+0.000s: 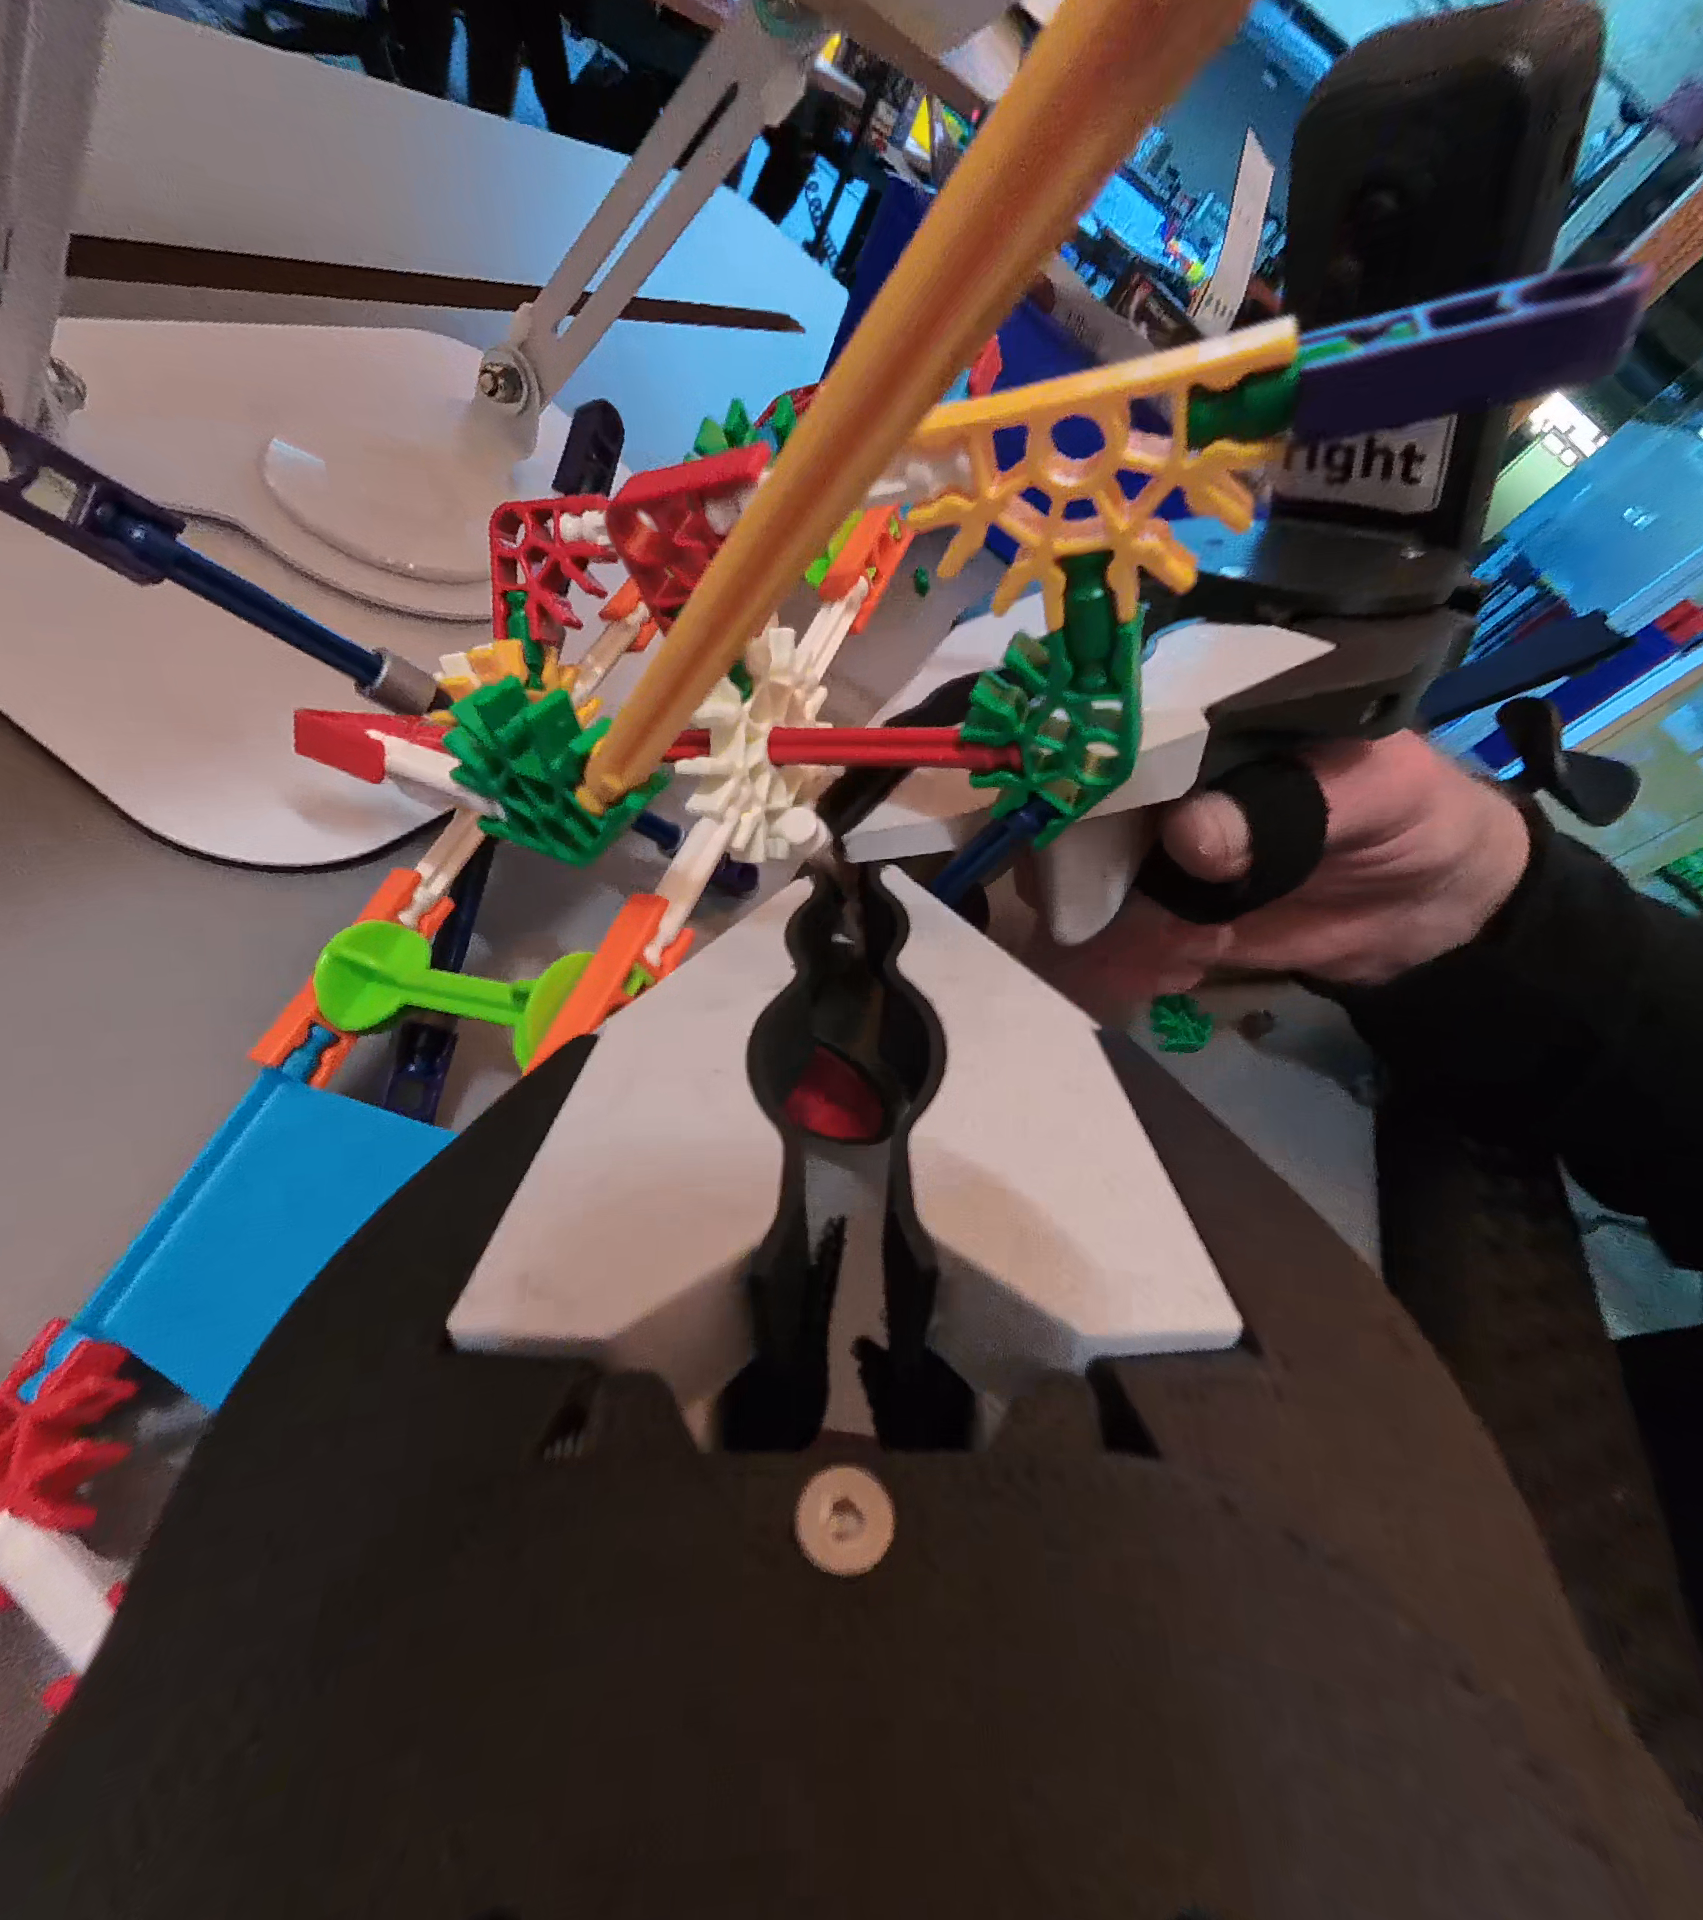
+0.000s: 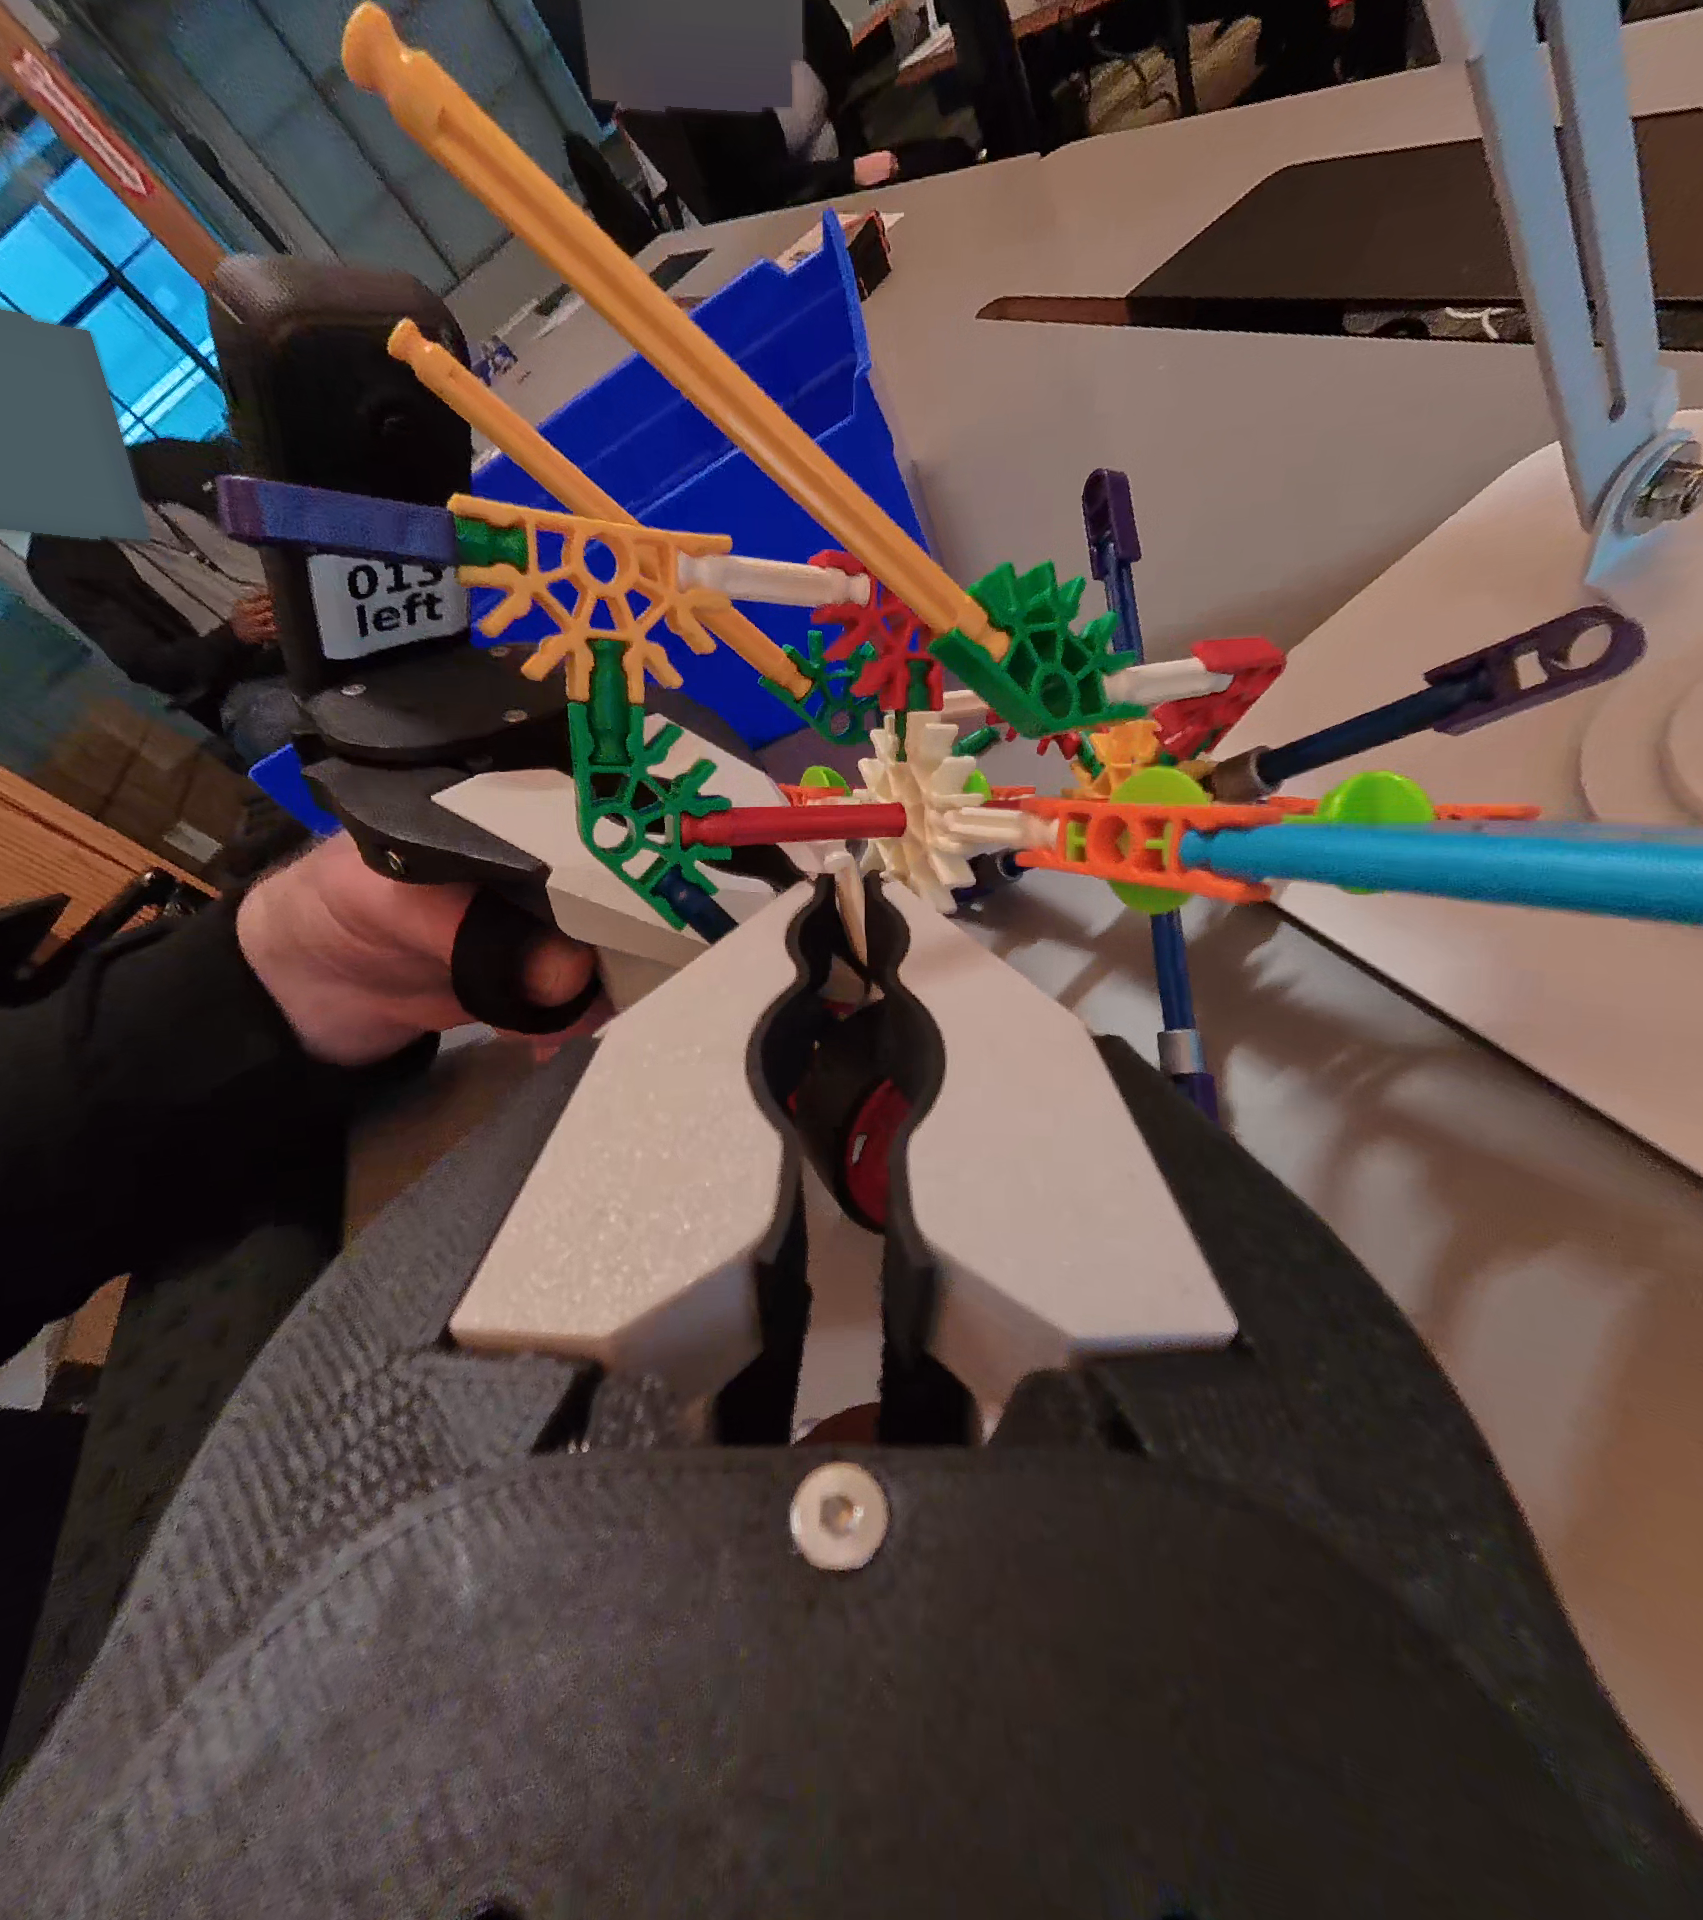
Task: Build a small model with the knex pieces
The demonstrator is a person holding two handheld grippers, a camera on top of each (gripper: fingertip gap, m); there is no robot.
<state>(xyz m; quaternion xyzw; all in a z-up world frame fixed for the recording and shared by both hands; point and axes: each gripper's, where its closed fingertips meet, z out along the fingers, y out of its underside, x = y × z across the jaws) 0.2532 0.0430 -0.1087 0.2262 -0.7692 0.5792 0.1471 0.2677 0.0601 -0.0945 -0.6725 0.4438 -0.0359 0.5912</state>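
Fingers (image 1: 1013,1101) of my left gripper (image 1: 842,904) pressed together on a dark wheel with a red hub (image 1: 831,1101) — right gripper (image 2: 842,914) pinching the same way.

Both tips meet at the white snowflake connector (image 2: 920,810) of the rod-and-connector model (image 1: 618,748), which sits over the desk (image 1: 16,935). Behind it stands a blue bin (image 2: 722,436) — I cannot tell what it holds.

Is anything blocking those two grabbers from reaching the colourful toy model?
Nothing visible. The left gripper and right gripper are both already at the toy model, their fingers closed beside its white hub.
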